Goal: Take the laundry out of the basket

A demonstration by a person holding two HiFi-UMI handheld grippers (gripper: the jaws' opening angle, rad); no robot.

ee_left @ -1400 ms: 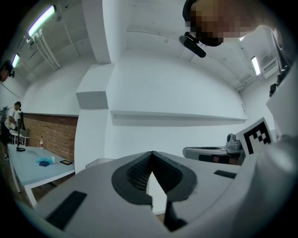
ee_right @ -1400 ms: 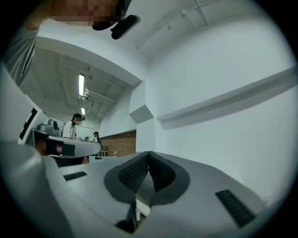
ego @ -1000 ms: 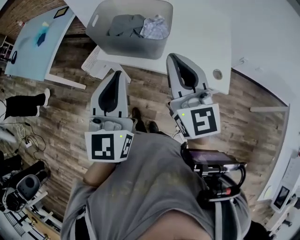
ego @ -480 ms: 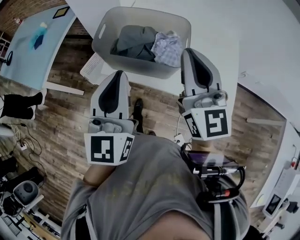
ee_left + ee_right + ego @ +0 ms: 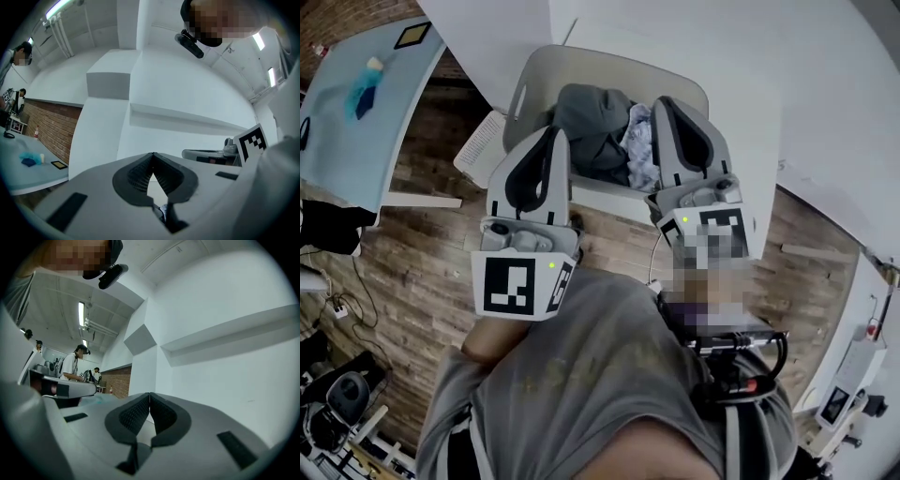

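A grey laundry basket stands on a white table. In it lie a dark grey garment and a light patterned shirt. Both grippers point level towards the wall, side by side. The left gripper hangs over the basket's near left rim. The right gripper reaches over the laundry on the right side. In the left gripper view the left gripper is shut with nothing in it. The right gripper is likewise shut and holds nothing. Neither gripper view shows the basket.
A light blue table with a blue item and a small dark frame stands at the left. A white grille panel sits under the white table. Wood floor lies below. People stand far off.
Both grippers have moved forward from in front of the table to above the basket's near rim. The basket now sits closer in the head view. The jaws stay together.
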